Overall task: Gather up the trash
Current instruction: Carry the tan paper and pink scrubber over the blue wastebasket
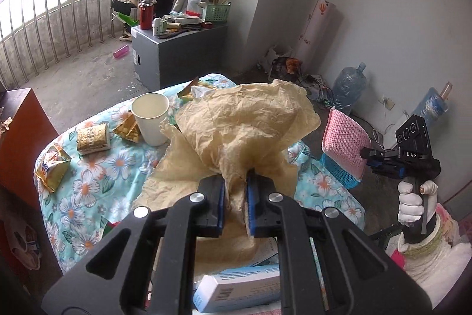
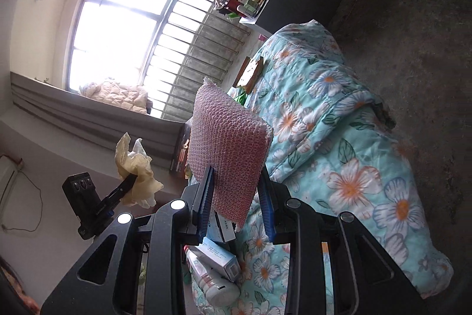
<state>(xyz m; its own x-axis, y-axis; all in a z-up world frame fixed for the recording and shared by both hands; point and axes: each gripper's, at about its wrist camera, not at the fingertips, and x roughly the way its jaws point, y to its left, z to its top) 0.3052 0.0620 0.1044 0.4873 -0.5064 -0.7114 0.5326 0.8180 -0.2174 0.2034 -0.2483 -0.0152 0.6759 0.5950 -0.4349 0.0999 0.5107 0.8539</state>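
Now | L gripper (image 1: 235, 204) jaws pinching tan paper (image 1: 236, 126) | R gripper (image 2: 236, 205) jaws pinching pink sponge (image 2: 227, 149)

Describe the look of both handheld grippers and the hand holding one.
Both the left gripper and right gripper have black angular frames, silver round bolts and blue finger pads. The right carries a black camera block lettered DAS. Its holder's hand wears a white glove.

Cup (image 1: 150, 118) stands on the quilt (image 1: 88, 182) (wrappers (image 1: 92, 138) left of it).
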